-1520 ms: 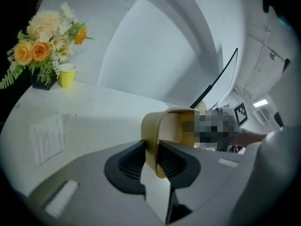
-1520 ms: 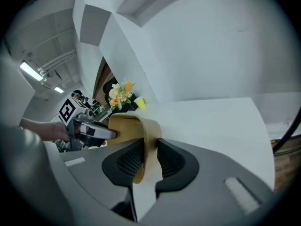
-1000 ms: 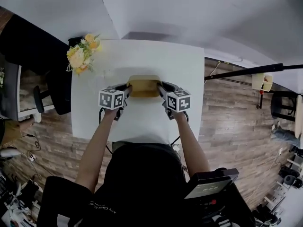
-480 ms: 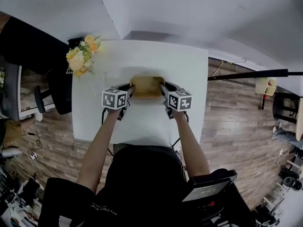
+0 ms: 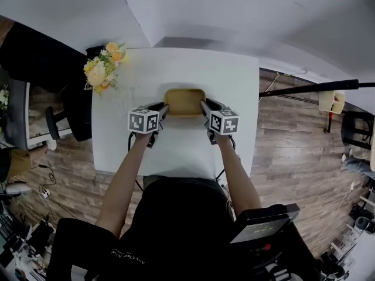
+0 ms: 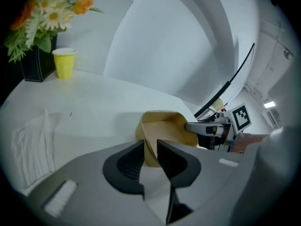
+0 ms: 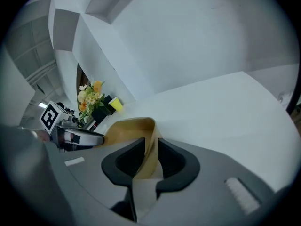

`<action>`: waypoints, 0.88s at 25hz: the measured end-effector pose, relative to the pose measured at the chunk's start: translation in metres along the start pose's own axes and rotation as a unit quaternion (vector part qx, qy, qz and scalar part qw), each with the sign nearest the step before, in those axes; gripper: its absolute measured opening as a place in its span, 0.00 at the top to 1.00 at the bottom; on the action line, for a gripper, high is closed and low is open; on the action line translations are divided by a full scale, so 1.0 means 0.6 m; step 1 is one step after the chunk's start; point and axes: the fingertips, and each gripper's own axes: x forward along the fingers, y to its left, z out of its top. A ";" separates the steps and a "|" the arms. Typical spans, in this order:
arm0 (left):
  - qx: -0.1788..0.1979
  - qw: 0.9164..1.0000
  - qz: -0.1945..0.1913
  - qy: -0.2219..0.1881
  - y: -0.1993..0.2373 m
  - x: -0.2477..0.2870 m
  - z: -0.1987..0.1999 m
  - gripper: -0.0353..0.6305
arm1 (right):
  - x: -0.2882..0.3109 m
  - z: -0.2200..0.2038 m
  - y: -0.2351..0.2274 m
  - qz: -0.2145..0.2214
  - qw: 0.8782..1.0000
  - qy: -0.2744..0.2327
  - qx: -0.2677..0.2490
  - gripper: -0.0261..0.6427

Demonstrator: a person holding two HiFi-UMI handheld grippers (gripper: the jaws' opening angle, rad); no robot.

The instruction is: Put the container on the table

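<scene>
Opening just now, left hand-held gripper [image 5: 163, 108] and right hand-held gripper [image 5: 204, 105] loosely straddle the container [image 5: 184, 100] rims, well inside table [image 5: 176, 151] edges

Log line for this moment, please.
stage: release | container: looks set on table | left gripper: jaws just opening, container wall between | right gripper: same

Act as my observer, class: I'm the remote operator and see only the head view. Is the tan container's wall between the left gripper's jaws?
Observer: Yes. In the left gripper view the tan container has its wall between the jaws of the left gripper, which have just been opening.
Operator: And the right gripper?
Observer: Likewise: its jaws straddle the opposite wall and have just been opening.
Operator: What's hidden beside the flowers?
Observer: A yellow cup, next to their black vase.
</scene>
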 end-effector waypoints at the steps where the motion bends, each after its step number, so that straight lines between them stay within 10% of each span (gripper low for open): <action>1: 0.003 1.000 0.000 0.001 0.000 -0.002 0.000 0.83 | -0.002 -0.001 -0.001 -0.003 1.000 -0.003 0.001 0.80; 22: 0.037 0.992 0.040 -0.113 -0.069 -0.108 -0.012 0.84 | -0.118 -0.034 0.050 0.001 0.998 -0.057 -0.023 0.78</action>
